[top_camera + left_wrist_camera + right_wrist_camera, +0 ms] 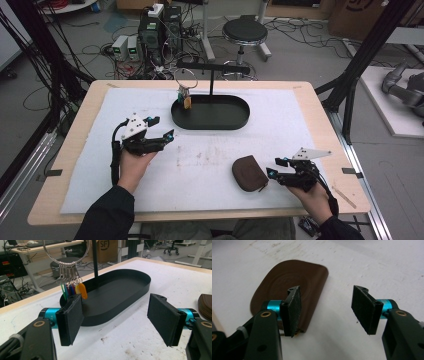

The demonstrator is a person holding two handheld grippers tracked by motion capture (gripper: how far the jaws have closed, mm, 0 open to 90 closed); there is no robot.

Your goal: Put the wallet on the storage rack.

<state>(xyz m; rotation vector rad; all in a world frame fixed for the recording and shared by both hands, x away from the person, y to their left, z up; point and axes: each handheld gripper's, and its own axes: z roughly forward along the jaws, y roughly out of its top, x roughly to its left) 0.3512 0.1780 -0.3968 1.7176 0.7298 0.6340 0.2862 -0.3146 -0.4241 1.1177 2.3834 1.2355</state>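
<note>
Both hand-held grippers hover with jaws spread and empty; the left hand-held gripper [161, 128] faces the black oval metal tray [140, 282] ahead; the brown rounded leather pouch [287, 287] lies just beyond the right hand-held gripper [325, 306], which should straddle its near edge squarely before squeezing.

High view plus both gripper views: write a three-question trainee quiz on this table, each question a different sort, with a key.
1. True or false: the brown pouch lies inside the black tray.
2. Which tongs are nearer the pouch? A. left tongs B. right tongs
3. Fill in: the coloured key tags hang from a metal ____ on the stand above the tray.

Key: 1. False, it lies on the white mat. 2. B. 3. ring.
</note>
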